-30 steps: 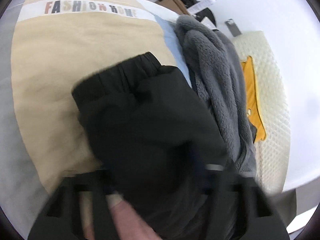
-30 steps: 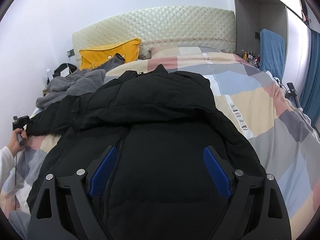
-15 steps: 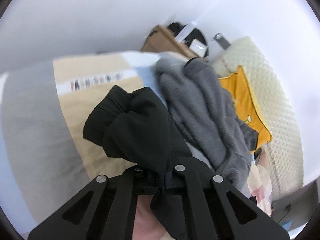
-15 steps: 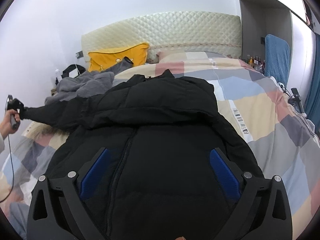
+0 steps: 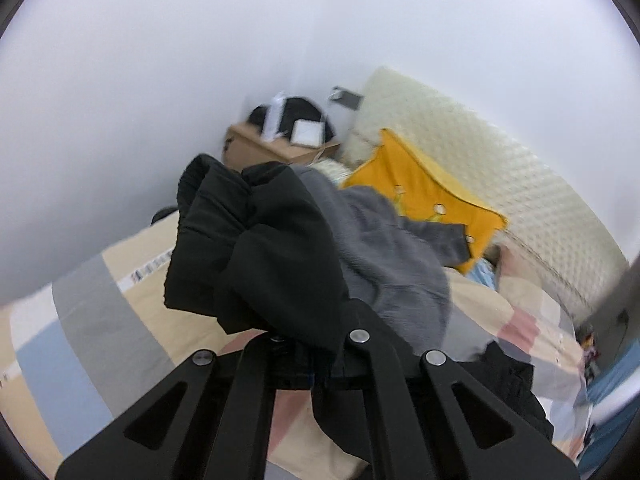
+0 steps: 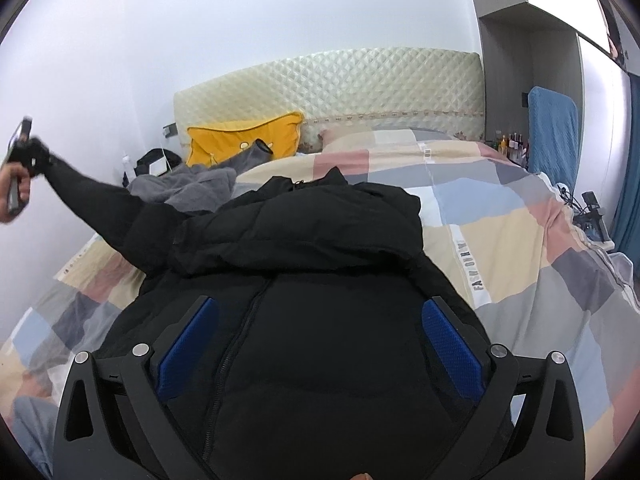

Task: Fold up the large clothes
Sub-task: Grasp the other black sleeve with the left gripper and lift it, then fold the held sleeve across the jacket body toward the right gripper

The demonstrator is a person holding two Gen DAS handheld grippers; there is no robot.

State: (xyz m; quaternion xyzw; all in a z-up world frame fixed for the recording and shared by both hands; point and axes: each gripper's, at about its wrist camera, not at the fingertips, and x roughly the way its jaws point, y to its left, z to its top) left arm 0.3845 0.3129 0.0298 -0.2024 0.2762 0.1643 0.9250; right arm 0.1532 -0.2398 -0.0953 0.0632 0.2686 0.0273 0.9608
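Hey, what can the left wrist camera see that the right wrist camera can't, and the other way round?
Only the left wrist view shows the left gripper up close, shut on the black sleeve, and the cardboard box by the wall. Only the right wrist view shows the open right gripper over the jacket's zipped front and the blue cover. Both show the yellow pillow, grey fleece and checked bedspread.

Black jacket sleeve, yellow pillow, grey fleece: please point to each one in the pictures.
black jacket sleeve (image 5: 256, 248), left wrist view, on the bunched cuff end.
yellow pillow (image 6: 244, 136), right wrist view, on its front face.
grey fleece (image 5: 384, 256), left wrist view, on its middle folds.
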